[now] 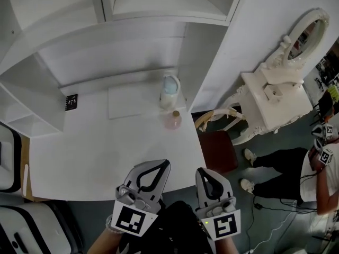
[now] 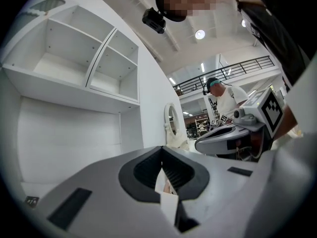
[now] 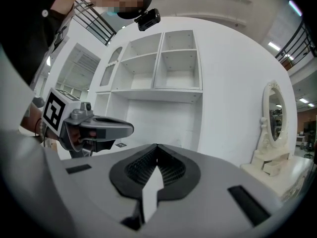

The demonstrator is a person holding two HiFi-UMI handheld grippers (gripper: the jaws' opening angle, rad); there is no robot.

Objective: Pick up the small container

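Observation:
The small container (image 1: 172, 120), a pink jar with a gold cap, stands near the right edge of the white desk (image 1: 90, 152). Just behind it is a taller pale blue bottle (image 1: 170, 89). My left gripper (image 1: 164, 164) hovers over the desk's front edge, shut and empty, well short of the jar. Beside it, off the desk's front right corner, my right gripper (image 1: 201, 171) is also shut and empty. In the left gripper view the jaws (image 2: 162, 150) meet at the tips. The right gripper view shows its jaws (image 3: 157, 147) closed too, with the left gripper (image 3: 99, 129) at its left.
A black marker card (image 1: 71, 101) and a white sheet (image 1: 132, 100) lie at the desk's back. Shelves (image 1: 169, 4) rise above. Right of the desk are a brown-seated chair (image 1: 218, 147), a white vanity with an oval mirror (image 1: 280, 83), and a seated person (image 1: 296, 168).

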